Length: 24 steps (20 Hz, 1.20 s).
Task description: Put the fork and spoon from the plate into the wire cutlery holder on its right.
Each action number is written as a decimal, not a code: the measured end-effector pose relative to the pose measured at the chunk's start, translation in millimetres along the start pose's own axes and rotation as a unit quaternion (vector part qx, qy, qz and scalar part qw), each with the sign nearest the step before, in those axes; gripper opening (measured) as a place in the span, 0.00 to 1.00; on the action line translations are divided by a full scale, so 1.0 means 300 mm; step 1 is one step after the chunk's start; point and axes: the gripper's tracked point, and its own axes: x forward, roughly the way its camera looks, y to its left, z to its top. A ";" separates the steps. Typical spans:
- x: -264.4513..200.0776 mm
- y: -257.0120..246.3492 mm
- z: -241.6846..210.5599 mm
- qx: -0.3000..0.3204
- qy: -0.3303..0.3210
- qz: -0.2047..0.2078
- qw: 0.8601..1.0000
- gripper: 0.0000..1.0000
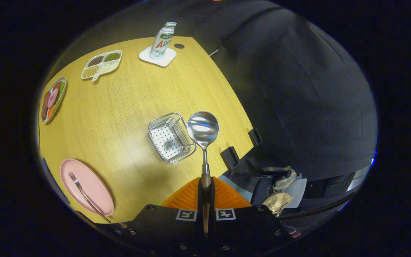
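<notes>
My gripper is shut on the wooden handle of a steel spoon, which sticks out ahead of the fingers, bowl forward. The spoon's bowl hangs in the air just beside the right rim of the wire cutlery holder, high above the wooden table. The holder is a small square basket with a perforated floor and nothing in it. Back to the left lies the pink oval plate, with the fork resting along it, its handle passing over the near rim.
A bottle stands on a white coaster at the far side. A white divided dish of beans and a plate of sliced food lie far left. The table's right edge carries two black clamps.
</notes>
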 end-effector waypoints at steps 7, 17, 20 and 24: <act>0.057 0.078 -0.047 -0.062 0.047 0.032 0.996 0.05; 0.084 0.153 0.013 -0.091 0.043 0.076 0.992 0.05; 0.088 0.154 0.043 -0.101 0.031 0.075 0.992 0.15; 0.066 0.165 0.067 -0.093 0.016 0.083 0.992 0.29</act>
